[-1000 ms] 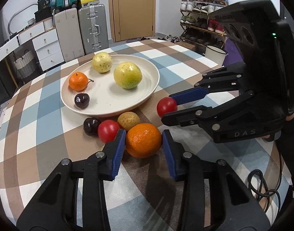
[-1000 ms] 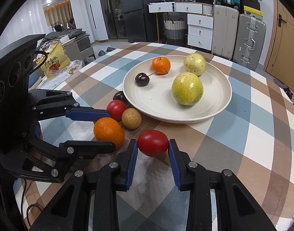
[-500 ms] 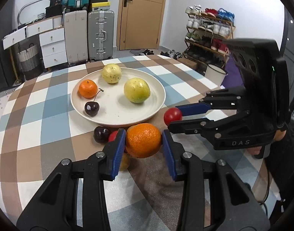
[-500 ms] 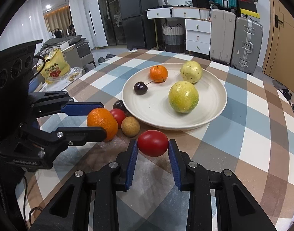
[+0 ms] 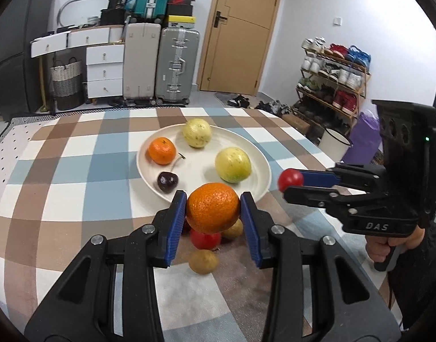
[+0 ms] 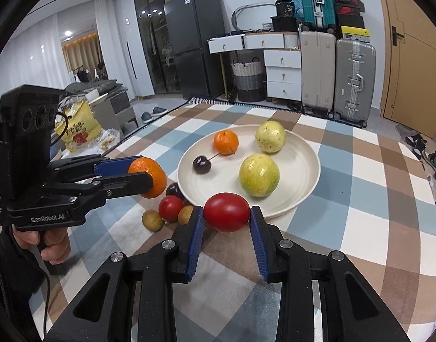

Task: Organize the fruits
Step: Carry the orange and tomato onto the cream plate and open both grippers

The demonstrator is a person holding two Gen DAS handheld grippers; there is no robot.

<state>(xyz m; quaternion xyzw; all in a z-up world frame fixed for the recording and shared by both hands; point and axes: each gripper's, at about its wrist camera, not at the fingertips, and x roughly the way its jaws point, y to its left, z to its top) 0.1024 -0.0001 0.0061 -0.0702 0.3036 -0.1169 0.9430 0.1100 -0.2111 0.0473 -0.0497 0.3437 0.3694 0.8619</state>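
A large round orange [image 5: 212,211], clamped in the left claw [image 5: 213,213], and a glossy red tomato [image 6: 227,212], clamped in the right claw [image 6: 226,216], are being lifted off the checked tabletop [image 5: 75,171], so transfer toward the cream round plate [image 5: 263,165] beyond is probably beginning.

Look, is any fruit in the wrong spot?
Yes. Four small fruits sit on the cloth beside the plate, not on it: a dark cherry, a red one and two tan ones. Nothing looks spilled or broken.
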